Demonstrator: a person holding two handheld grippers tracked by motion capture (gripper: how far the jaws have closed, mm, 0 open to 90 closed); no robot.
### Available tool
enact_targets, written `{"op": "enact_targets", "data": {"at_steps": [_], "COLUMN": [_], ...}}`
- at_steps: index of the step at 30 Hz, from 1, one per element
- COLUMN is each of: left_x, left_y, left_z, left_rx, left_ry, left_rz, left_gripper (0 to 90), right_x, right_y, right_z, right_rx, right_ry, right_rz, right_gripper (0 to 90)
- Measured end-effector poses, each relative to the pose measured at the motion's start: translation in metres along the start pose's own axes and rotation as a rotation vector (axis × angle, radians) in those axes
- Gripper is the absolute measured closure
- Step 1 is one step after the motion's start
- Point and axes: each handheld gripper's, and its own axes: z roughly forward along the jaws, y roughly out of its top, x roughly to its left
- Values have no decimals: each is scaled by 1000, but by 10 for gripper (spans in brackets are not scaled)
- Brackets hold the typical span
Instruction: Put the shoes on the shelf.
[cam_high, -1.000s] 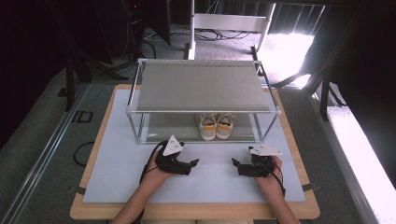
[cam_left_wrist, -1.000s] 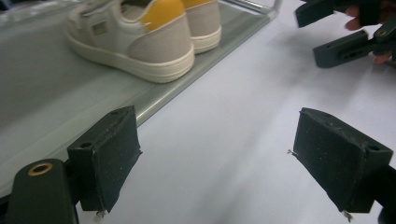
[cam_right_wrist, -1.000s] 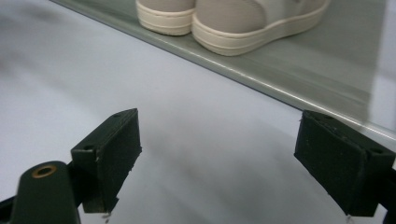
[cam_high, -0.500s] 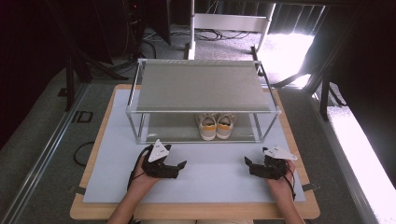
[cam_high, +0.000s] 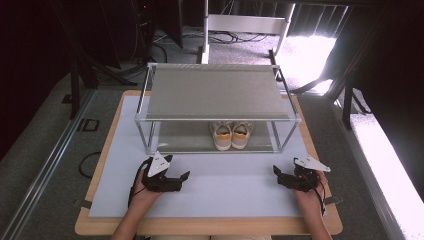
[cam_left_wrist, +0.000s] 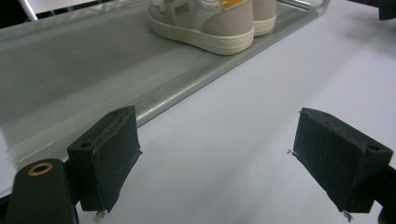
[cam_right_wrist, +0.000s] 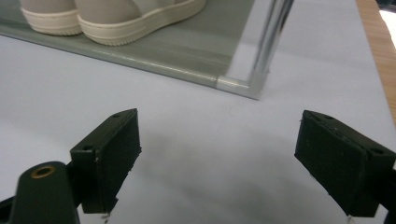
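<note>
A dim room with cables and stand legs on the floor is surrounding the counter (cam_high: 100, 220), whose wooden edge is framing a pale mat (cam_high: 225, 185) at the centre of the high view. A two-tier metal shoe rack (cam_high: 215, 92) is standing on the mat's far half, and a pair of beige sneakers (cam_high: 231, 134) is sitting on its lower shelf, right of centre, heels toward me, so the heels are the easiest part to reach from the front.

I am holding the left hand-held gripper (cam_high: 181, 181) low on the mat at lower left of the high view, its jaws spread wide and gripping nothing. In the left gripper view I am looking along them toward the sneakers (cam_left_wrist: 210, 21) at the top of the frame, with the shelf's front lip running diagonally between.

The right hand-held gripper (cam_high: 278, 175) is resting at lower right, jaws likewise wide apart and empty. Its own view is showing the sneakers' soles (cam_right_wrist: 116, 18) at upper left and the rack's corner post (cam_right_wrist: 268, 37) at upper right. I judge both are parked clear of the rack's front, leaving an unobstructed line to the shoes.
</note>
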Motion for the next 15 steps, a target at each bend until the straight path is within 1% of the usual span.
{"op": "enact_targets", "data": {"at_steps": [1, 2, 4, 6, 7, 10, 13, 15], "left_x": [1, 2, 3, 3, 3, 4, 5, 5], "left_y": [-2, -4, -6, -7, -8, -10, -13, -13], "left_z": [0, 0, 0, -1, -2, -2, -2, -3], "left_rx": [-5, -6, -3, -11, -18, -21, -24, -31], "left_ry": [2, 5, 9, 16, 16, 26, 22, 23], "left_rz": [-9, -16, -19, -15, -19, -14, -25, -23], "left_gripper": [140, 140, 141, 140, 141, 140, 140, 141], "right_x": [0, -1, -1, -2, -2, -1, 0, 0], "right_y": [-1, -1, -2, -2, -3, -3, -3, -3], "right_z": [1, 2, 3, 3, 3, 3, 3, 3], "right_rx": [2, 6, 9, 8, 4, 6, 4, 3], "right_ry": [-8, -4, -16, -8, -12, -10, -9, -4], "right_rz": [0, -2, -3, -3, -2, -10, -24, -26], "right_gripper": [135, 134, 135, 135, 135, 135, 136, 136]}}
